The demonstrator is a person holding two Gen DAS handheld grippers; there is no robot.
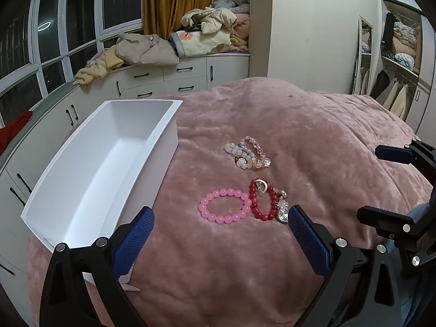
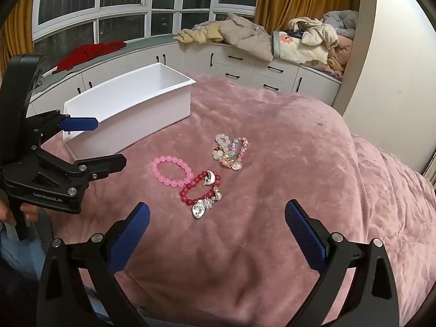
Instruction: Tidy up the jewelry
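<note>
Both sets of tongs are spread wide with nothing in them, left tongs (image 1: pixel 220 222) and right tongs (image 2: pixel 217 218), hovering over the pink bedspread (image 2: pixel 286 163). Just past them sit the pink bracelet (image 2: pixel 171 170) touching the red bracelet (image 2: pixel 201 188), then the pastel bracelet pile (image 2: pixel 231 151). White bin (image 1: pixel 90 169) sits further left, nothing inside.

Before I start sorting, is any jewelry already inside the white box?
No, the white box shows only its bare interior, while the pink bracelet lies on the blanket.
</note>
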